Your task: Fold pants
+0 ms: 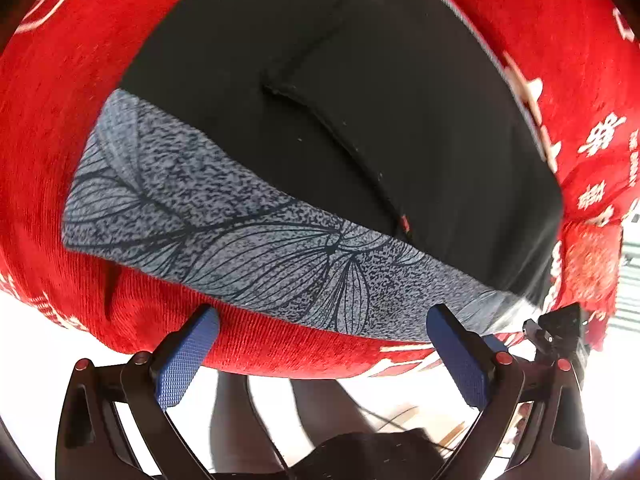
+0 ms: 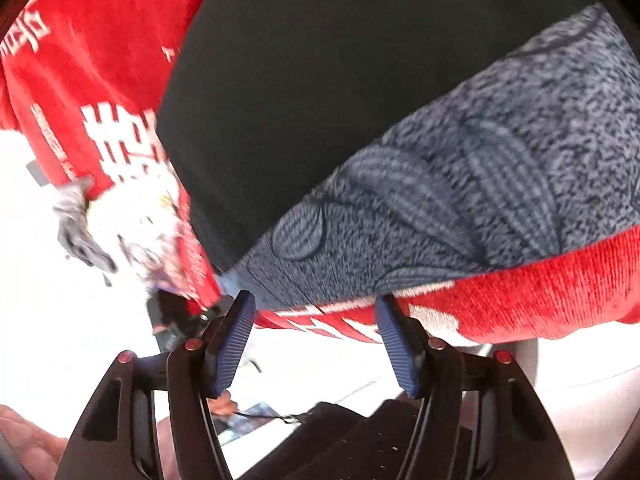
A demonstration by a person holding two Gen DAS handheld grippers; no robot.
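Two blue-padded fingers of the left gripper (image 1: 322,330) are standing wide apart in the left wrist view, gripping nothing, just short of the table edge. Black pants (image 1: 304,92) are lying flat on the red cloth (image 1: 52,128), their grey leaf-patterned waistband (image 1: 224,236) nearest the gripper. From the right wrist, the right gripper (image 2: 316,316) is hovering with its jaws parted and empty, just beside the waistband's corner at the cloth's edge.
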